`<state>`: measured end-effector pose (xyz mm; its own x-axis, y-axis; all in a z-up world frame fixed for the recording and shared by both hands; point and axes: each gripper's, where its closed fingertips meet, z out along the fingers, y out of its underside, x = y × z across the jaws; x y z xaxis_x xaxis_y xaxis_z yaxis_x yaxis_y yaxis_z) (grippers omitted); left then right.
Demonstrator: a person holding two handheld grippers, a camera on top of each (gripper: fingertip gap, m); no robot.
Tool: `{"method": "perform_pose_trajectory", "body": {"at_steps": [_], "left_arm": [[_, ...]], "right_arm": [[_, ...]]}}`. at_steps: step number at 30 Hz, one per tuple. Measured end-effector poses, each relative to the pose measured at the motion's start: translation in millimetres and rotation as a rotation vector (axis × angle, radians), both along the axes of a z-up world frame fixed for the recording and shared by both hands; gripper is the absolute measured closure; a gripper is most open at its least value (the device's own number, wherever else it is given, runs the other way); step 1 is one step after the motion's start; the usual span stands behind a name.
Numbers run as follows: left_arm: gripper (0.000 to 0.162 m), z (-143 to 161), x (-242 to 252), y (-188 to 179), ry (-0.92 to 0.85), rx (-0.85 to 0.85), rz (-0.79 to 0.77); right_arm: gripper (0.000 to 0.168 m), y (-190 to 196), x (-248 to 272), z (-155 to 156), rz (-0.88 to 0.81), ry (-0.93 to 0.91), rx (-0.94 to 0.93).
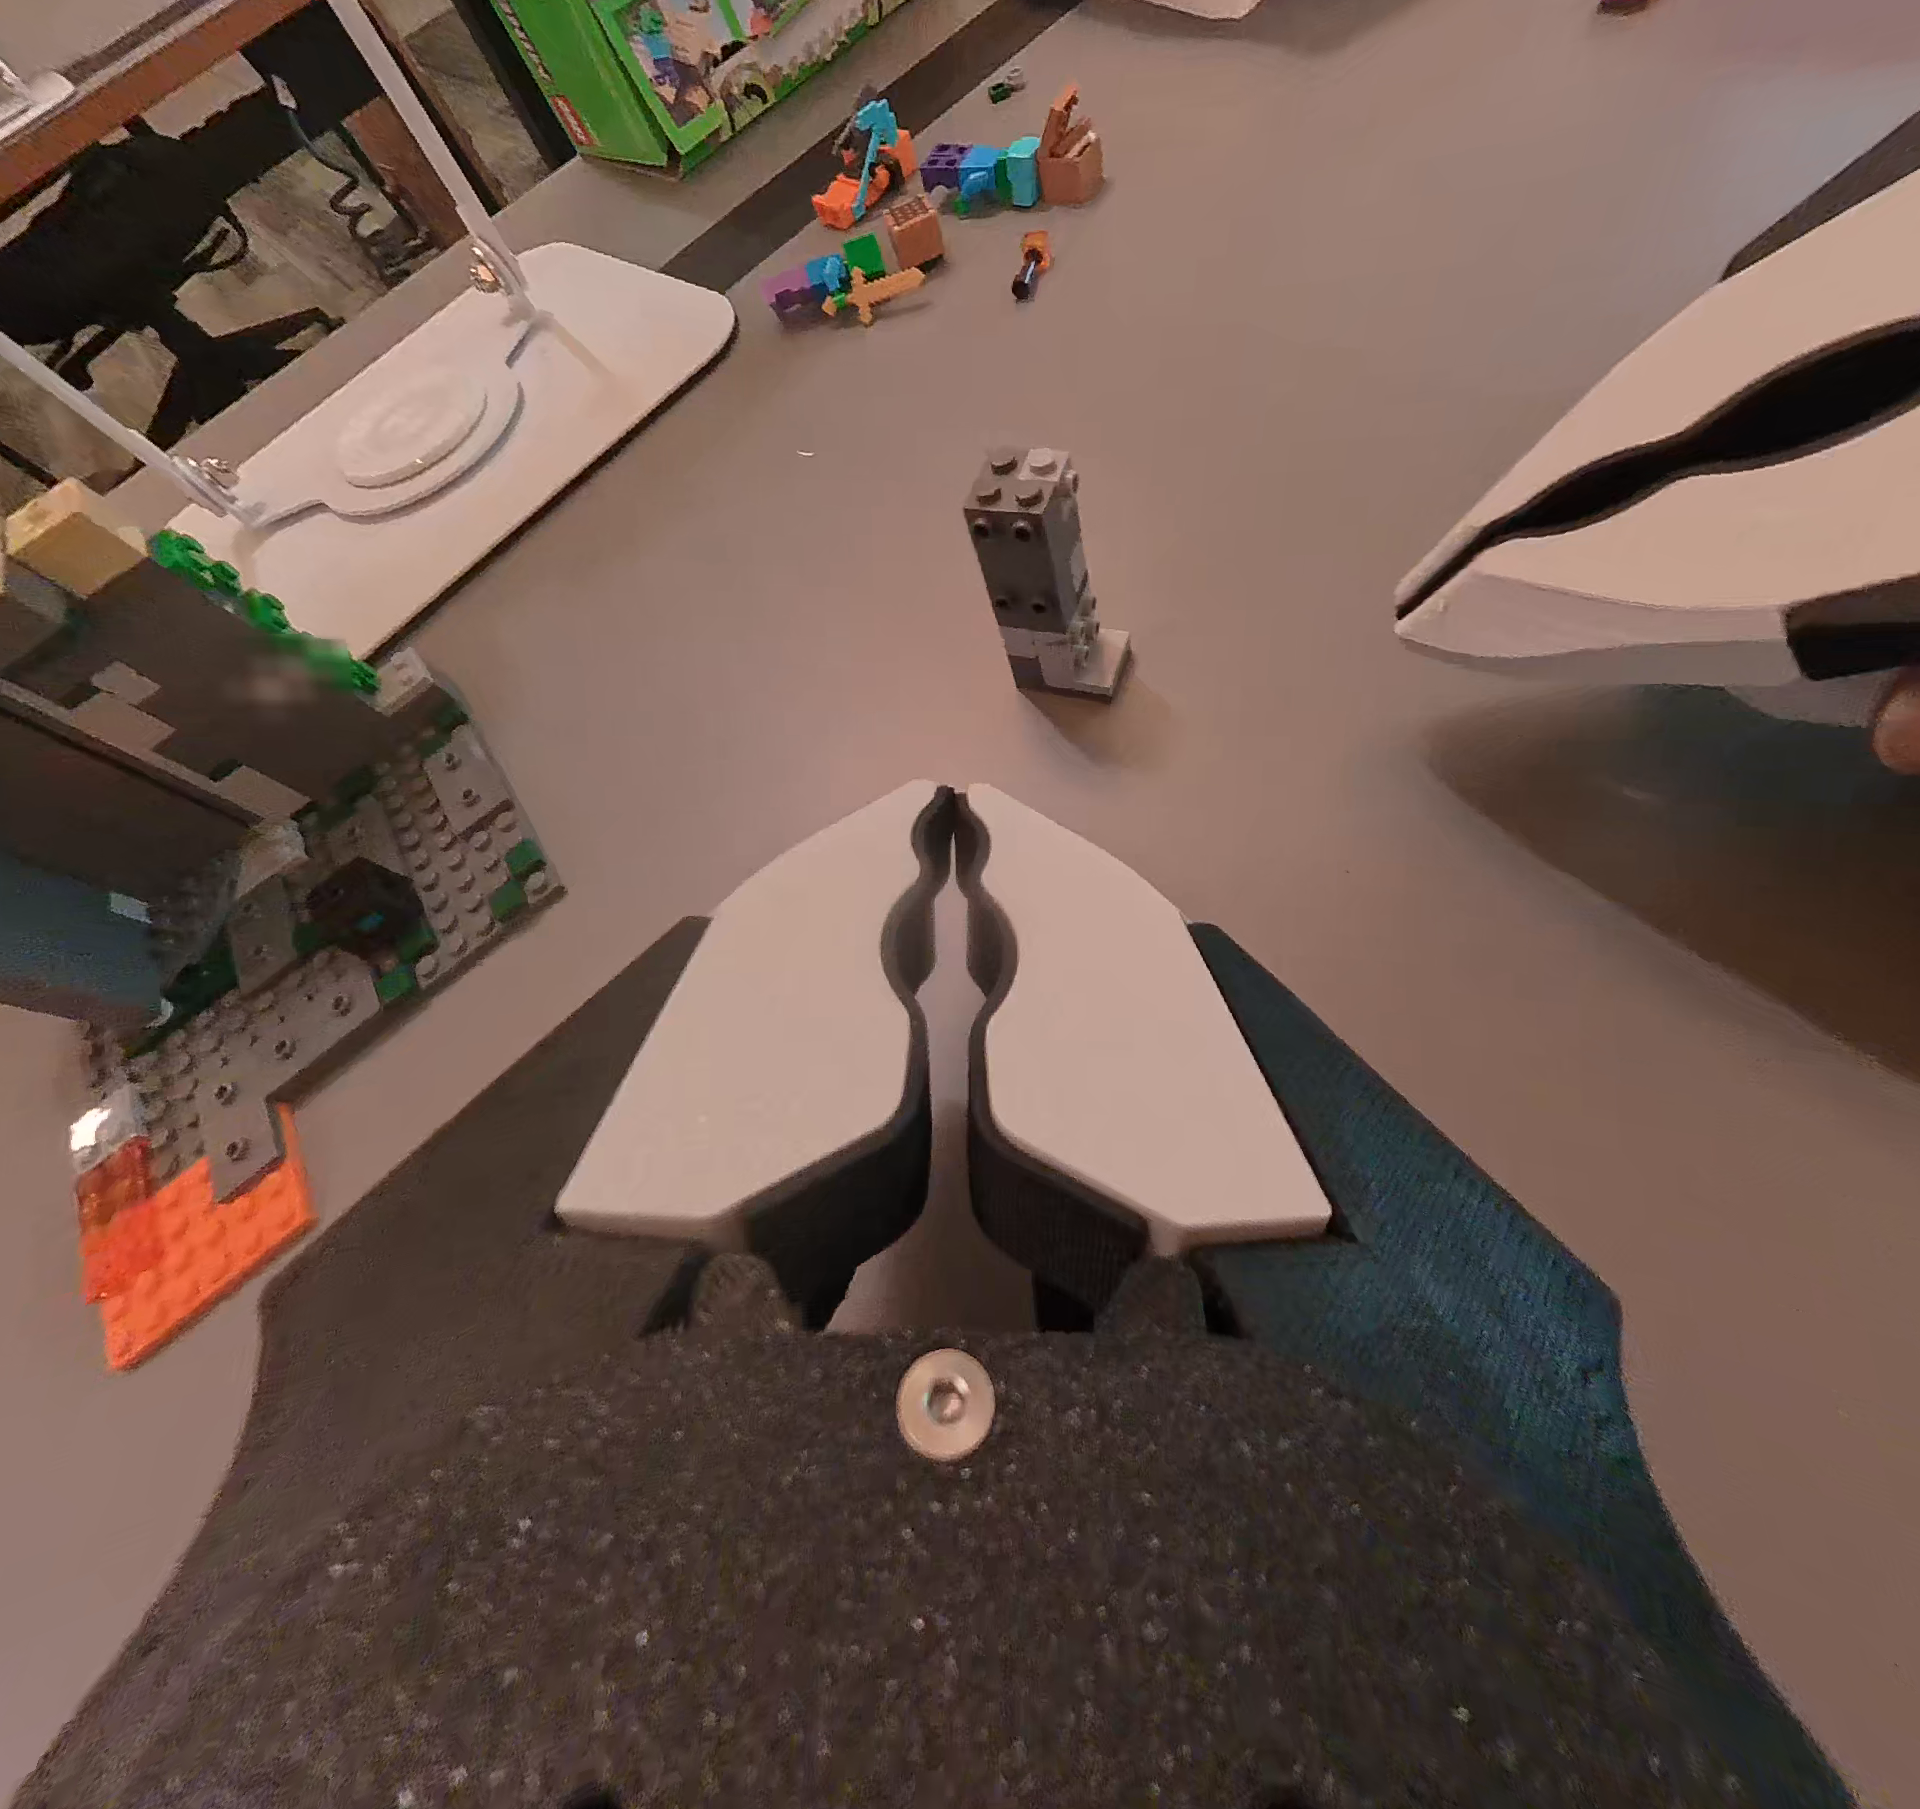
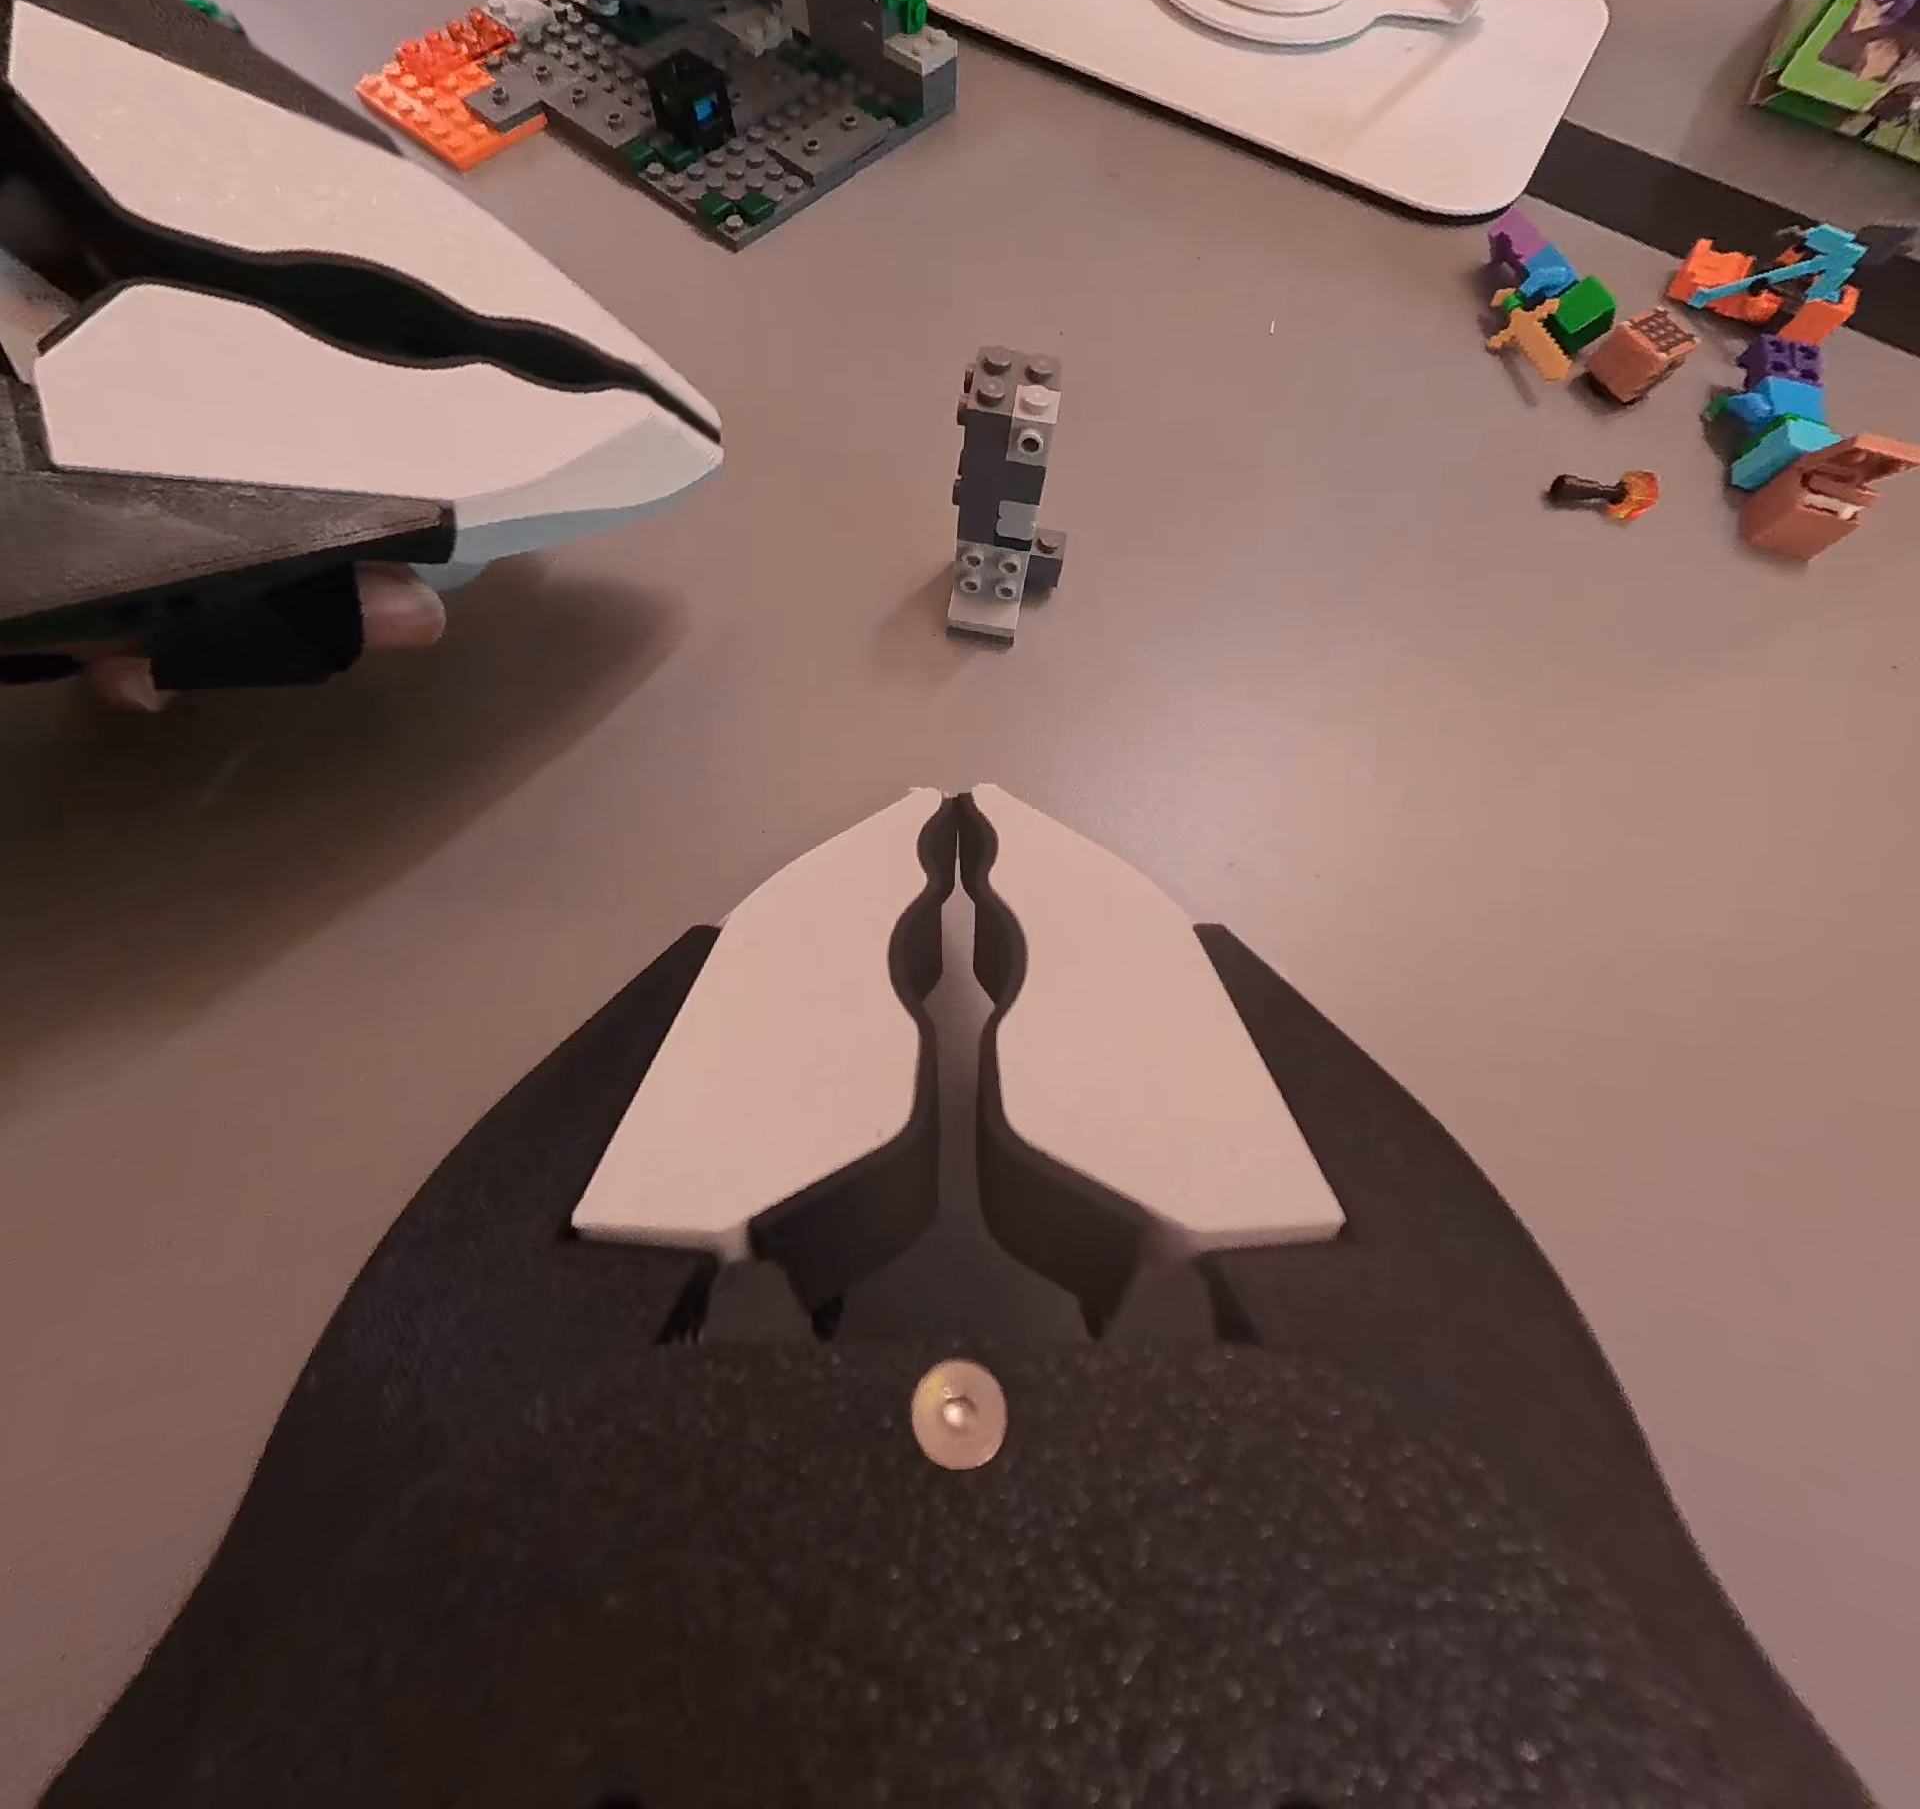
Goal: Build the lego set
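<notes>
While both claws pinch empty, grey tower [image 1: 1044, 575] stands apart — unlabelled.

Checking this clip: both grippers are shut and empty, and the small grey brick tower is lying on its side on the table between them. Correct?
Not quite. The grey brick tower stands upright on its small base plate, not on its side; the right wrist view shows this and the left wrist view agrees. The rest holds: the left gripper and right gripper are both shut and empty, with the tower on the table between them.

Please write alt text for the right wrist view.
A small grey brick tower stands upright on the table, ahead of the shut right gripper. The shut left gripper hovers at left, loose pieces at right.
</notes>
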<state>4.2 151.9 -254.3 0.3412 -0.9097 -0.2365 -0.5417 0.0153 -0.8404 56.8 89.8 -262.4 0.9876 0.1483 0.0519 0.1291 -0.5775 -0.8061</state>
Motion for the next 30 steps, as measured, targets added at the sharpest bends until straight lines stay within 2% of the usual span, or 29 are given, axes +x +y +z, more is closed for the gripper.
{"method": "perform_pose_trajectory", "body": {"at_steps": [30], "left_arm": [[0.162, -4.3, -1.6, 1.1, 0.016, 0.018, -0.006]], "right_arm": [[0.167, -0.3, -3.4, -5.0, 0.019, -0.081, -0.009]]}}
